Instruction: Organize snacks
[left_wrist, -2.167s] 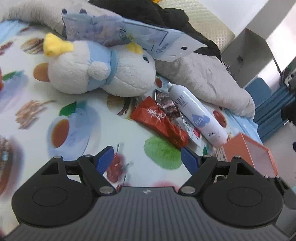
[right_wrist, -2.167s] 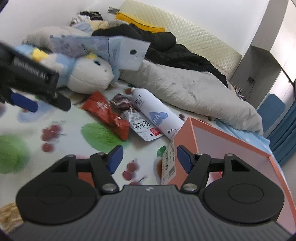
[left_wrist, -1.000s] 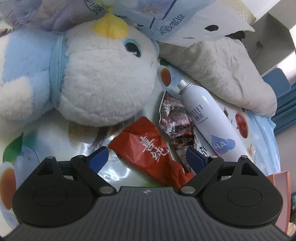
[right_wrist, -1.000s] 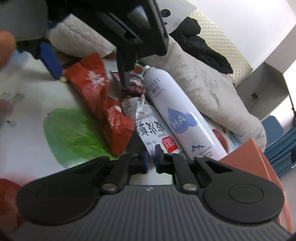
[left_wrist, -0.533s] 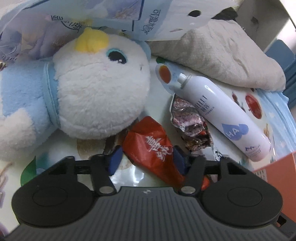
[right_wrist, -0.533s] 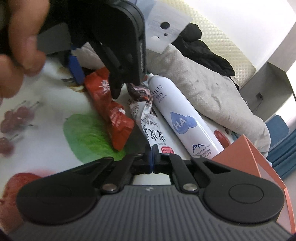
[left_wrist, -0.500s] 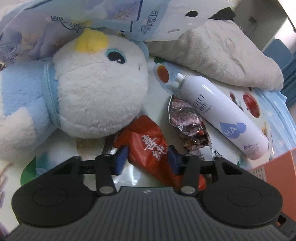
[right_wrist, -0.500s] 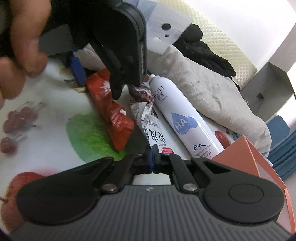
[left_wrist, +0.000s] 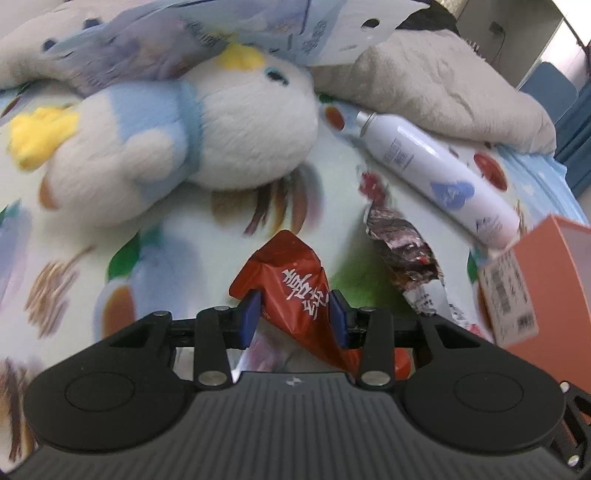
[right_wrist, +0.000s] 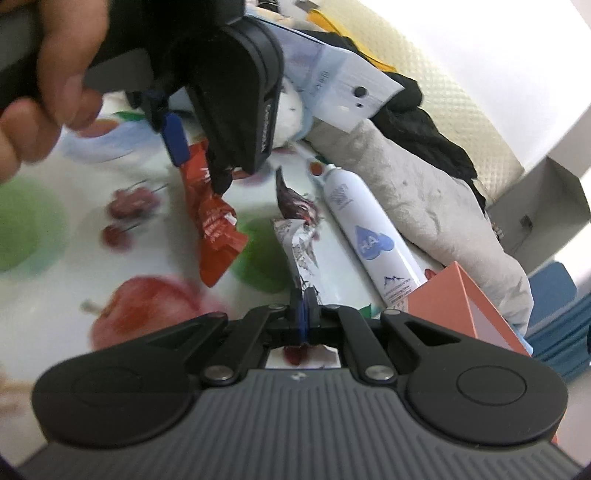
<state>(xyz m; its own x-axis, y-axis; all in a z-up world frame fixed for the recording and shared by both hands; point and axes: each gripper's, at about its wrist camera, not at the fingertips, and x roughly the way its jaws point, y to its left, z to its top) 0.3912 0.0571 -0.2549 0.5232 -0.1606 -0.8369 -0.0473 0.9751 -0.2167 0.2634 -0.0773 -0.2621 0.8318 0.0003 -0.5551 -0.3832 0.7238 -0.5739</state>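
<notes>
Fruit-print bedding (left_wrist: 177, 236) carries one plush toy (left_wrist: 207, 122) at 11 o'clock and one white spray can (left_wrist: 439, 173) at 2 o'clock. One red snack packet (left_wrist: 295, 299) sits between the left gripper (left_wrist: 293, 317)'s closing pads, while the right gripper (right_wrist: 303, 314) is clamped on one silver snack wrapper (right_wrist: 301, 243) beside one orange box (right_wrist: 465, 299).

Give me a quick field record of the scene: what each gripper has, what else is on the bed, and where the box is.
left gripper: jaws closing on red snack packet
right gripper: shut on white-and-dark snack wrapper
orange box: right of the snacks, open
white spray bottle: lying beside the wrapper
plush toy: behind the snacks
surface: fruit-print sheet
</notes>
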